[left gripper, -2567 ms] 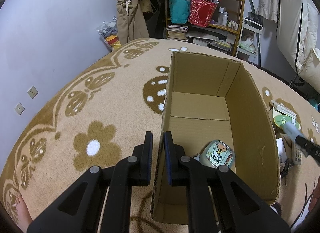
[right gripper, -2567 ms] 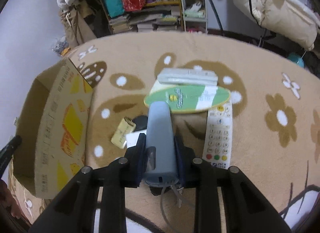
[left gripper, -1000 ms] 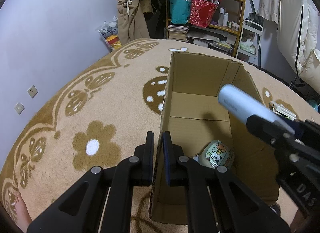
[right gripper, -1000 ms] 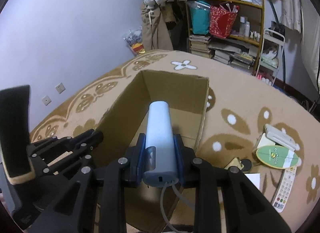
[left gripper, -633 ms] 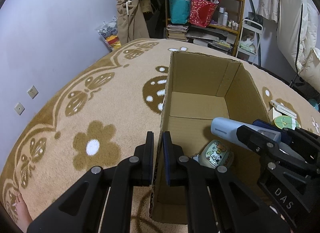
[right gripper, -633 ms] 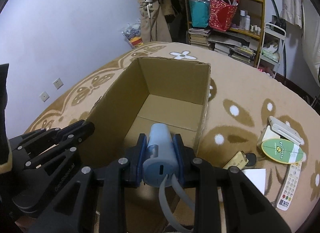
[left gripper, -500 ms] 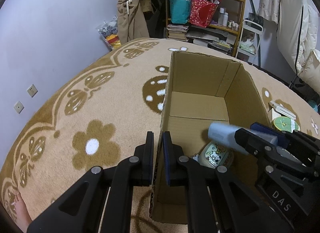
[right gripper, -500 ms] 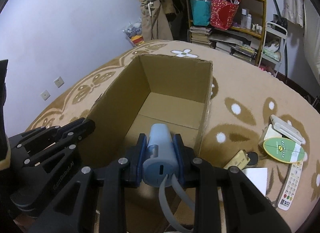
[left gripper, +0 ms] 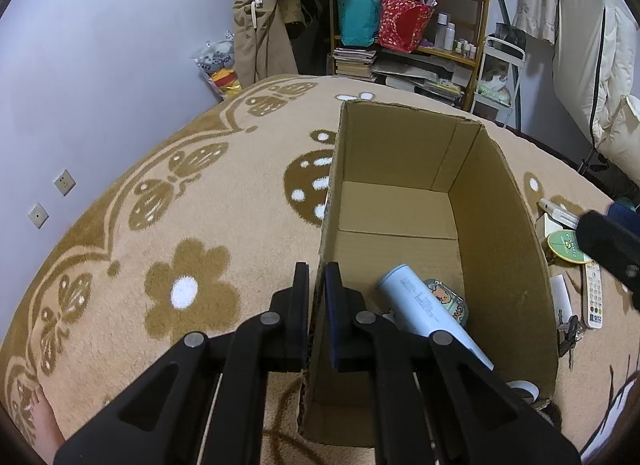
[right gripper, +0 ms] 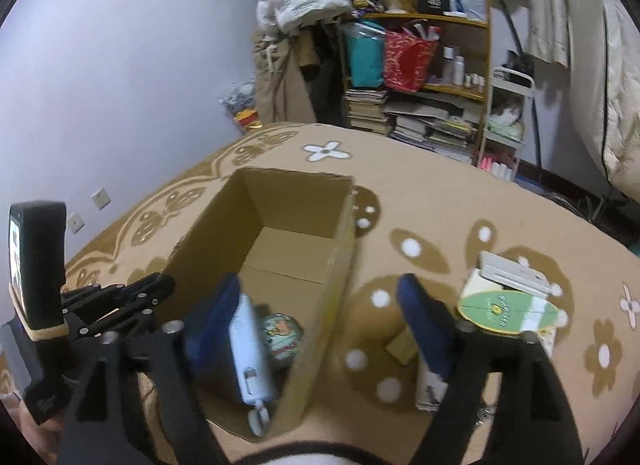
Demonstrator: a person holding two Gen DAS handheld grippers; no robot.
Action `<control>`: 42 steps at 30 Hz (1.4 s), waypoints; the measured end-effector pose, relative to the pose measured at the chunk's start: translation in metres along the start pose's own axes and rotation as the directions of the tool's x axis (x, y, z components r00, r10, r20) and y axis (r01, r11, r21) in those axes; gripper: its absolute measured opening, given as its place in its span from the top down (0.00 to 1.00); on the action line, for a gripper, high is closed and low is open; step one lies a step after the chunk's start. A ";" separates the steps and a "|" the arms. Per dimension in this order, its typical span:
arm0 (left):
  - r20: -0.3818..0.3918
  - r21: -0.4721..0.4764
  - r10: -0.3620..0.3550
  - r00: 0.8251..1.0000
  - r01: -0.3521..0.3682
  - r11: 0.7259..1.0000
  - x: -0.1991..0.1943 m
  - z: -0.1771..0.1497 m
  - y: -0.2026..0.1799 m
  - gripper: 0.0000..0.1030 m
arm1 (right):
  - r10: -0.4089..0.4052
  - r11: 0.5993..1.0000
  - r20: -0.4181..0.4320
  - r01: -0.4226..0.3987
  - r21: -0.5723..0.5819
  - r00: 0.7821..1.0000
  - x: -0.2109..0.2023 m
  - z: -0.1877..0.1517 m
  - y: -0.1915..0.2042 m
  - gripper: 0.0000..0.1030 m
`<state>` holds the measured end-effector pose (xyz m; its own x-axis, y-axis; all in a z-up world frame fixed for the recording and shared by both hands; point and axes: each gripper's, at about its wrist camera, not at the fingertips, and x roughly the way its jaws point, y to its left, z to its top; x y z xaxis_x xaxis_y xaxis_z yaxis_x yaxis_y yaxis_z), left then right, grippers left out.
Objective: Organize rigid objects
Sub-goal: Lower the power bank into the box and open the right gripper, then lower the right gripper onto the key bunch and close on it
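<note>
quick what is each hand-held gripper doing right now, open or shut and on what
Left hand-held gripper: shut on the cardboard box wall.
Right hand-held gripper: open, holding nothing; the blue bottle lies in the box.

Lying open-topped on the carpet, tall brown cardboard box point(left gripper: 500, 225), far half of floor bare; near end taken by pale blue cylindrical bottle point(left gripper: 424, 305) leaning across round cartoon-printed tin point(left gripper: 450, 303). Crowding the carpet to the box's right, white remote control point(left gripper: 593, 297) and green oval disc point(left gripper: 564, 246).

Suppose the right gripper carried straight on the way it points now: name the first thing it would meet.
Most likely the right wall of the cardboard box: the open right gripper straddles it, its fingers apart on either side. Depth is hard to judge, so it might pass just above the rim.
</note>
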<state>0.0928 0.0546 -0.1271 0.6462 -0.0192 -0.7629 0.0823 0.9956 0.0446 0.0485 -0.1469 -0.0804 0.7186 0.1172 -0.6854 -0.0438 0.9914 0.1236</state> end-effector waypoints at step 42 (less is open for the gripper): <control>0.000 -0.009 -0.016 1.000 0.016 1.000 -0.002 0.001 0.001 0.93 | -0.035 0.998 -0.313 0.050 0.038 0.949 0.051 -0.086 -0.108 0.01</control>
<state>0.0920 0.0554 -0.1252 0.6449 -0.0350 -0.7634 0.0856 0.9960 0.0267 0.0298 -0.2427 -0.1903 0.4660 0.0946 -0.8797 0.0180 0.9930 0.1163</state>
